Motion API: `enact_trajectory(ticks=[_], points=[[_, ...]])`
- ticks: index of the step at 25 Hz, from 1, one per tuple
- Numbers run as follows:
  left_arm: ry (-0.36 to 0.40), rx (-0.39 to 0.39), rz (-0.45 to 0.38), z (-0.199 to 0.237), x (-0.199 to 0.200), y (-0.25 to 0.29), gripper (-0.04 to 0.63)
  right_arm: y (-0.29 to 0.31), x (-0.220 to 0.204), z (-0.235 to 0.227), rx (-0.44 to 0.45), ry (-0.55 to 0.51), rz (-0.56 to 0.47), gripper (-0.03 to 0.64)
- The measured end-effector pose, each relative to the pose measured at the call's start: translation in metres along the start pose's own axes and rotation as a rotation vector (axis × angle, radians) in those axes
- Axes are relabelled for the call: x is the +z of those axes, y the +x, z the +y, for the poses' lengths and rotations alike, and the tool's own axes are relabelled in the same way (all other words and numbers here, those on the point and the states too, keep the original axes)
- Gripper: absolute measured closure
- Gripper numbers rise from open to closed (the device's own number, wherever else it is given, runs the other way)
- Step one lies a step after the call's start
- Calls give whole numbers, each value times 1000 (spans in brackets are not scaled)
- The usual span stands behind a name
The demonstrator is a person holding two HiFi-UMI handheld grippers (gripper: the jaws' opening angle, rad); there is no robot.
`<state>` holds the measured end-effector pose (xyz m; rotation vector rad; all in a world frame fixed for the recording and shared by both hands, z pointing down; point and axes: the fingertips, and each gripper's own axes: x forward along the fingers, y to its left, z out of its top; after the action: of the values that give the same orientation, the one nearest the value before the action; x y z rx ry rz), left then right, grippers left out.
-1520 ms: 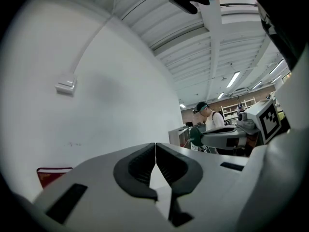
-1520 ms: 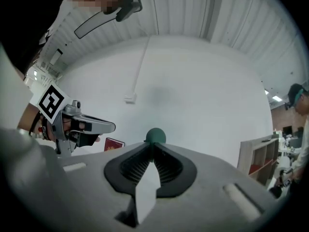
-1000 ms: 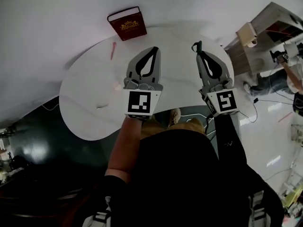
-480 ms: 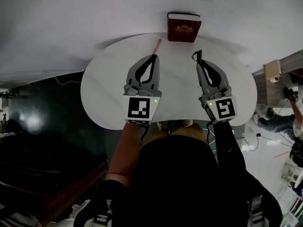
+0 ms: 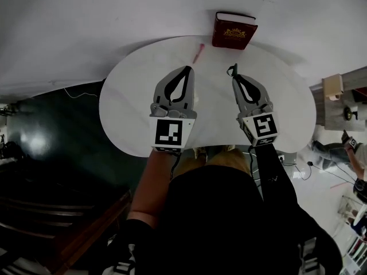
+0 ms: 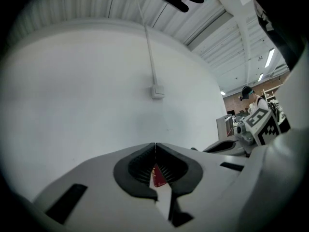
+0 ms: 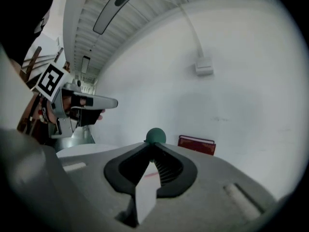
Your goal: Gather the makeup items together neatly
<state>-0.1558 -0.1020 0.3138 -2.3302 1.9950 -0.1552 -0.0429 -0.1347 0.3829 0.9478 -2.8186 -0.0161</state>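
Head view. Item one: slim pink makeup stick, lying on the white rounded table near its far edge, just ahead of the left gripper. Item two: slim piece with dark green ball tip, pinched in the right gripper. Left gripper's jaws meet tip to tip, nothing between. Red book at the table's far edge, by the white wall. Dark green floor left; shelving right. Change: a second ago book and pink stick sat upper left; now ahead of both grippers.

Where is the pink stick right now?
Head view: the pink stick lies far across the white table, just left of the red book, beyond the left gripper.
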Motion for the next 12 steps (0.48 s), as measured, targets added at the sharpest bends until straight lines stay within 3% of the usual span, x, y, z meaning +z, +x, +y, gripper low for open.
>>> enact_trajectory(ticks=[5,12], points=[[-10,-10,-36,10,-8,1,588,30,-69,22,51,-11,192,586],[-51,26,3,27,-34,-8,588,54,-151,51,141,-59,441,584]])
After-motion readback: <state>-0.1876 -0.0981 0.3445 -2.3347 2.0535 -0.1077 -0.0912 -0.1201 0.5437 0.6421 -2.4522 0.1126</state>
